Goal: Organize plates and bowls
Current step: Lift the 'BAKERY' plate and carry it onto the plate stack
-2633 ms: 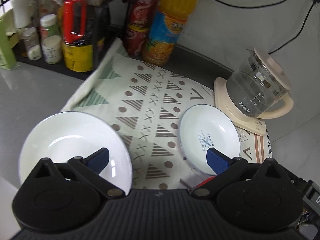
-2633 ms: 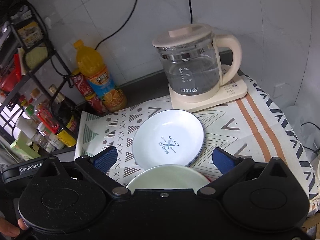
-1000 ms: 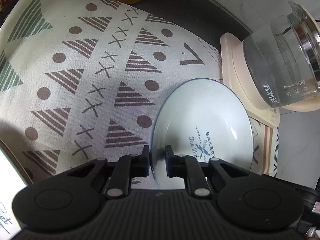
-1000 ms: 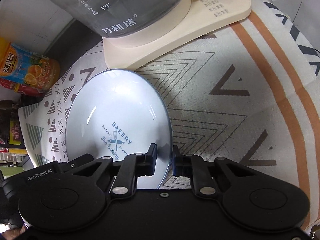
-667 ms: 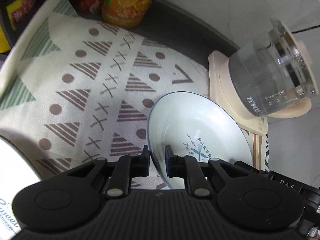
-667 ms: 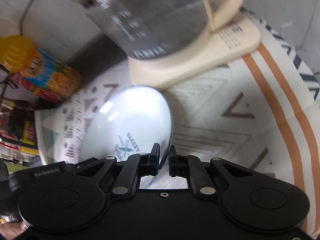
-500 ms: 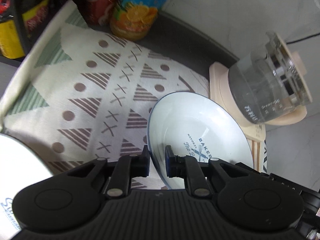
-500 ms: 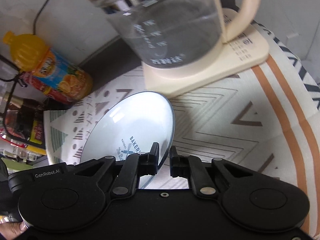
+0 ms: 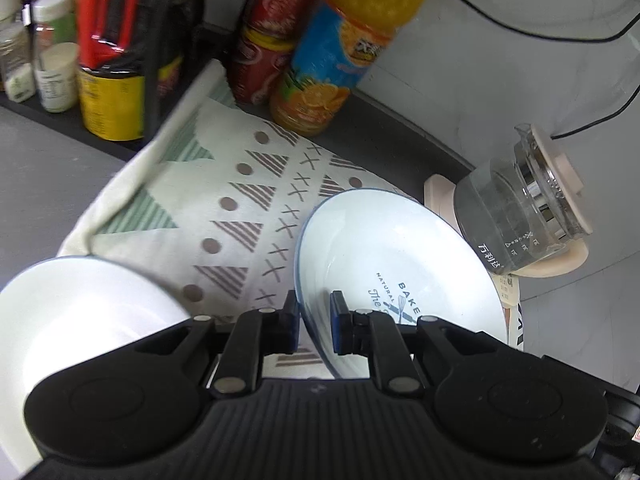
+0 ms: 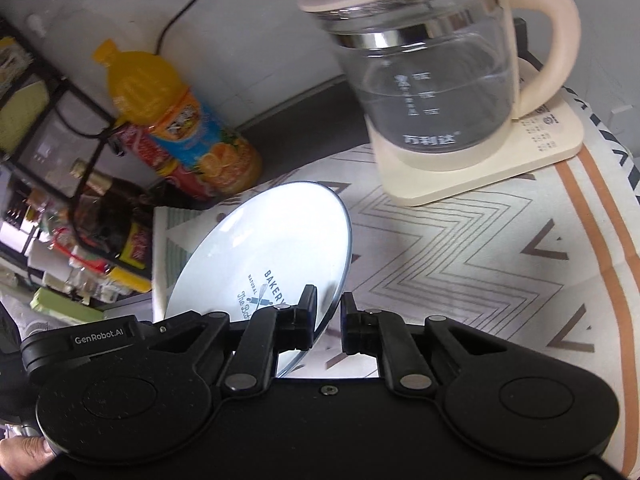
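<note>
The plate (image 9: 384, 264), white with a thin blue rim and a "BAKERY" print, is held tilted above the patterned cloth (image 9: 256, 200), one edge up toward the kettle (image 10: 432, 80). The left gripper (image 9: 314, 326) has its two fingers closed on the plate's near rim on one side, and the right gripper (image 10: 328, 314) pinches the rim on the opposite side, its fingers nearly together with the thin edge between them. In the right wrist view the plate sits just left of the kettle's cream base and in front of the orange juice bottle (image 10: 180, 124), which stands well left of the kettle against the wall. Red cans (image 9: 272, 36) stand beside the bottle, farther from the kettle, and a black rack of jars and bottles (image 9: 108, 52) lies beyond them. A second white dish (image 9: 76, 320) rests at the cloth's edge farthest from the kettle, partly hidden by the left gripper's body. Part of a hand (image 10: 20, 456) shows at the lower left of the right wrist view.
</note>
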Demonstrator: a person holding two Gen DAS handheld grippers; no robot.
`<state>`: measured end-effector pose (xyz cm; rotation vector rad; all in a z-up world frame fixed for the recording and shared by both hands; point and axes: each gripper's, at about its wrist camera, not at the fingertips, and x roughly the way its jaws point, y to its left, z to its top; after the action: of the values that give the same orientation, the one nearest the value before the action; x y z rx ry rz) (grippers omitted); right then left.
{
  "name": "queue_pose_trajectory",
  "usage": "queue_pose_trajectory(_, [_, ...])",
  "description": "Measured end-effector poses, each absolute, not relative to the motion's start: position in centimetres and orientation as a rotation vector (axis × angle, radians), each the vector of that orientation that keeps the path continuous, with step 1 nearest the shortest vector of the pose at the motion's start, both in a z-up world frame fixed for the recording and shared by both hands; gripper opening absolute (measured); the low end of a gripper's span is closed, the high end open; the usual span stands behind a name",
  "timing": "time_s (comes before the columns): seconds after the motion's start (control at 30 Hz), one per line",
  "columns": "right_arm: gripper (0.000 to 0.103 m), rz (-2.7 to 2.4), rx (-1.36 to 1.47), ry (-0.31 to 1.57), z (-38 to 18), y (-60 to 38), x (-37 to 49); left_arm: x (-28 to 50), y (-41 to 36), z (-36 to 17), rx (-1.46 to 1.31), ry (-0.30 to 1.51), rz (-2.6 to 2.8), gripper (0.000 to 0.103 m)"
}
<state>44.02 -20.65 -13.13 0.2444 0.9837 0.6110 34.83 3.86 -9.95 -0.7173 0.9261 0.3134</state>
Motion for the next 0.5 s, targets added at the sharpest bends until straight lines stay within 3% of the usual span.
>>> queue_pose_trajectory(0.5, [0.012, 0.711, 0.205, 0.930, -11.4, -18.2, 37.3, 26.0, 5.9, -8.3, -0.739, 0.870, 0.393, 0.013])
